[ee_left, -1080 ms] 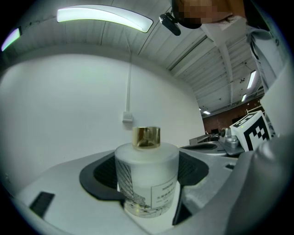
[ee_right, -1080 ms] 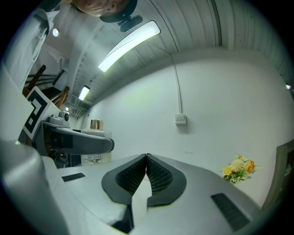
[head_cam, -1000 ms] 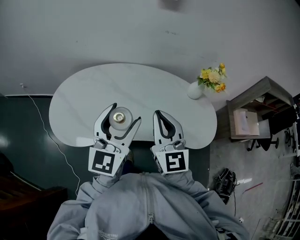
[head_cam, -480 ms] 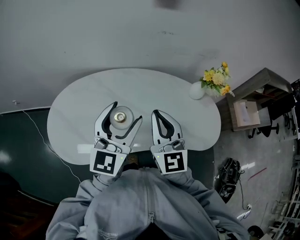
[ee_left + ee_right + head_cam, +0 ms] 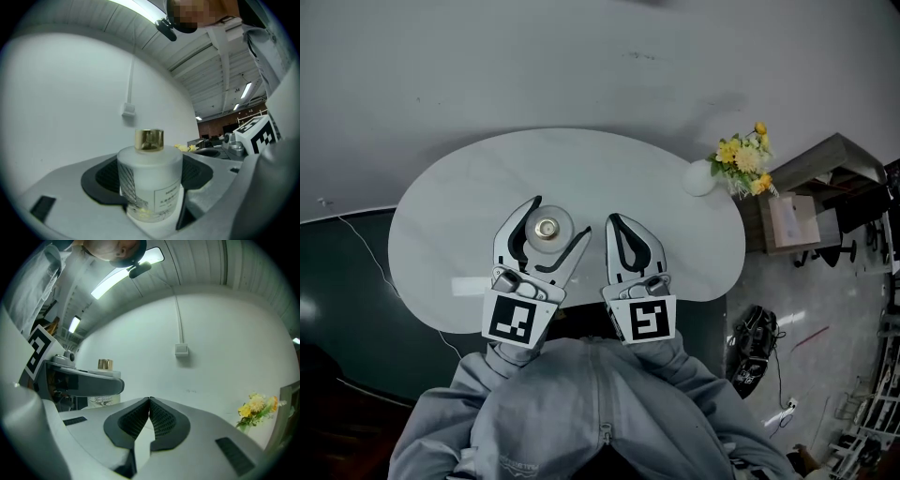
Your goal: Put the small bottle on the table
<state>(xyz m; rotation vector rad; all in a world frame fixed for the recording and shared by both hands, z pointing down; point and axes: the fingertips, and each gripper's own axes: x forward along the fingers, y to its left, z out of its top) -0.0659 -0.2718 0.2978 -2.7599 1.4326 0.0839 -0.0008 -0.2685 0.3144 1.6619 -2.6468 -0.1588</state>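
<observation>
The small bottle (image 5: 547, 228), frosted white with a gold cap, stands upright between the jaws of my left gripper (image 5: 561, 215), over the near part of the white table (image 5: 609, 159). In the left gripper view the bottle (image 5: 150, 183) fills the gap and both dark pads press its sides, so the left gripper (image 5: 151, 161) is shut on it. Whether its base rests on the table is hidden. My right gripper (image 5: 614, 221) hangs just to the right, jaws shut with nothing in them (image 5: 149, 400). From the right gripper view the bottle (image 5: 104, 399) shows partly behind the left gripper.
A white vase (image 5: 700, 177) with yellow flowers (image 5: 745, 157) stands at the table's far right edge. A wooden shelf unit (image 5: 825, 173) is right of the table, a dark bag (image 5: 750, 349) lies on the floor, and a white wall is behind.
Both grippers have edged a little forward over the table, the bottle still held in the left one. The right gripper stays shut.
</observation>
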